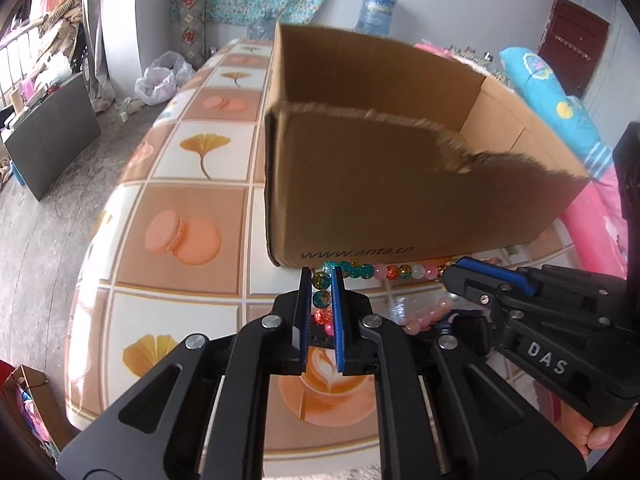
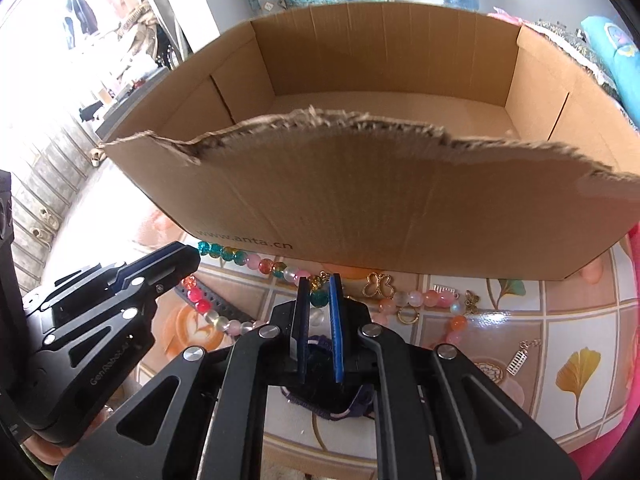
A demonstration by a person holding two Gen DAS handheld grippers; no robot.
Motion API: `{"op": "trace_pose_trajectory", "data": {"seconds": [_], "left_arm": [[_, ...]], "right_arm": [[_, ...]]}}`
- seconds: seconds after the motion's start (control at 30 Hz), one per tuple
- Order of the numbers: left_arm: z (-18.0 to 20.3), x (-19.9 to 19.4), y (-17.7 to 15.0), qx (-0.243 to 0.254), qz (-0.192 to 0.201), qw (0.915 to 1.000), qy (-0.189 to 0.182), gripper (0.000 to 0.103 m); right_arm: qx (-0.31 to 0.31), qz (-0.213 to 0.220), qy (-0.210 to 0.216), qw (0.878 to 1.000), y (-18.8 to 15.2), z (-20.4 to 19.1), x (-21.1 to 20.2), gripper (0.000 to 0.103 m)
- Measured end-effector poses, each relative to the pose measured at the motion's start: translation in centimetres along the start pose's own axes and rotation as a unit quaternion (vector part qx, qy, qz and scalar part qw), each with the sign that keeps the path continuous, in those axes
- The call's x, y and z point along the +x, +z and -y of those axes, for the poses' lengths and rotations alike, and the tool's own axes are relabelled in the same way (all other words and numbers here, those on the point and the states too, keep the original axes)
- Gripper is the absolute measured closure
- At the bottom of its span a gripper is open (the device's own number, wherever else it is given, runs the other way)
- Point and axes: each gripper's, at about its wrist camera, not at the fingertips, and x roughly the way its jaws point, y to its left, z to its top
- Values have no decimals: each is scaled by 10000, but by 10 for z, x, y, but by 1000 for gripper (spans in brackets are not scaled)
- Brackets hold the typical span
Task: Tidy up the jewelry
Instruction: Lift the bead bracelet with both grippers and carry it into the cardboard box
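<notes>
Pickup was the step in hand: the left gripper [image 1: 321,280] had pinched the bead necklace [image 1: 384,271] near one end; the right gripper [image 2: 319,292] was clamped on a teal bead further along; the strand lay on the worktop [image 1: 192,168], touching the cardboard box [image 1: 400,184] at twelve o'clock; next, both should probably lift together over the torn front wall.

the box [image 2: 360,208] was matt brown corrugated cardboard, its near rim torn and fuzzy. the tablecloth [image 1: 192,184] looked like glossy, smooth plastic that caught glare. the bead string [image 1: 384,271] was shiny crackled glass or plastic, translucent. small charms [image 2: 378,285] looked like polished gold metal. both grippers were matt black plastic with bright metal pins and blue pads [image 1: 338,300].
</notes>
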Motion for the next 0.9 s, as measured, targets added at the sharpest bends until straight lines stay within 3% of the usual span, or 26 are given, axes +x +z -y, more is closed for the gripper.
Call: {"op": "trace_pose_trajectory", "data": {"seconds": [0.47,0.9], "left_arm": [[34,-76,6,243,798,9965,-2,94],[55,-124,18,462,1330,9900,-86,94]], "right_arm": [[-293,918,-87,9953,-20,0,-90,93],[-436,1475,-138,9880,-17,-14,-130,93]]}}
